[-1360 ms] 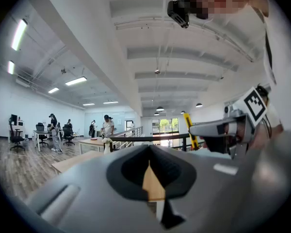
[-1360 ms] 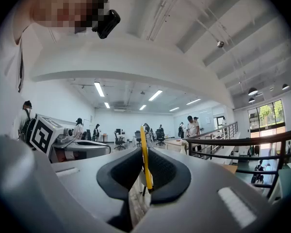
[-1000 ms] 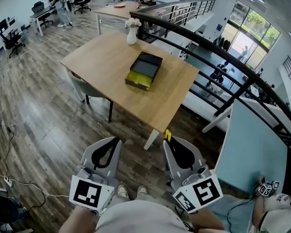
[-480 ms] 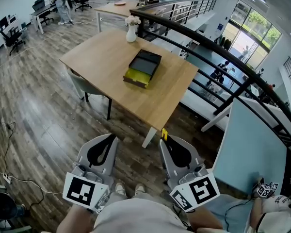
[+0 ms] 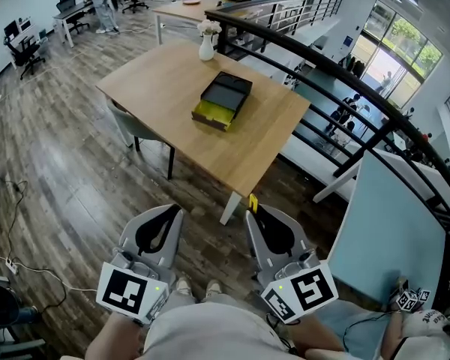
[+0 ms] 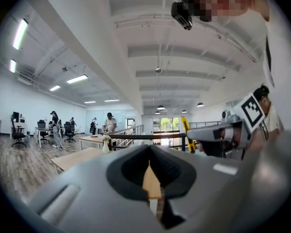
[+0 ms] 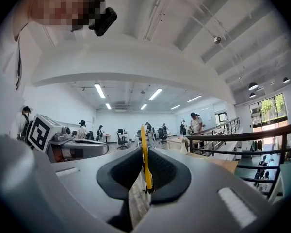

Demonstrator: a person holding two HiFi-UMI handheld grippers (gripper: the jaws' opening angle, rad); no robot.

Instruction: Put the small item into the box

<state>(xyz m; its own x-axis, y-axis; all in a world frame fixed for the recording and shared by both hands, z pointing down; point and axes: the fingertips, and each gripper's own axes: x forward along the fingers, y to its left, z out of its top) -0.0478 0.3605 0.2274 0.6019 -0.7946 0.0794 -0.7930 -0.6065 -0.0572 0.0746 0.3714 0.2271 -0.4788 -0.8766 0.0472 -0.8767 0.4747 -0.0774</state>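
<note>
The left gripper (image 6: 149,152) is closed and holds nothing; only a thin crack shows between its grey plastic jaws. The right gripper (image 7: 144,155) is closed on the small yellow item (image 7: 145,152), a thin flat strip that sticks up past the jaw tips. Both are held low, well apart from the wooden table (image 5: 165,81). A wide stretch of brown plank floor (image 5: 67,171) lies between them and the table's near corner. The box (image 5: 223,100) sits around the middle of the smooth table top, dark and flat with a yellow front. A white vase (image 5: 206,47) stands at the far edge. A black railing (image 5: 345,73) runs close behind the table.
</note>
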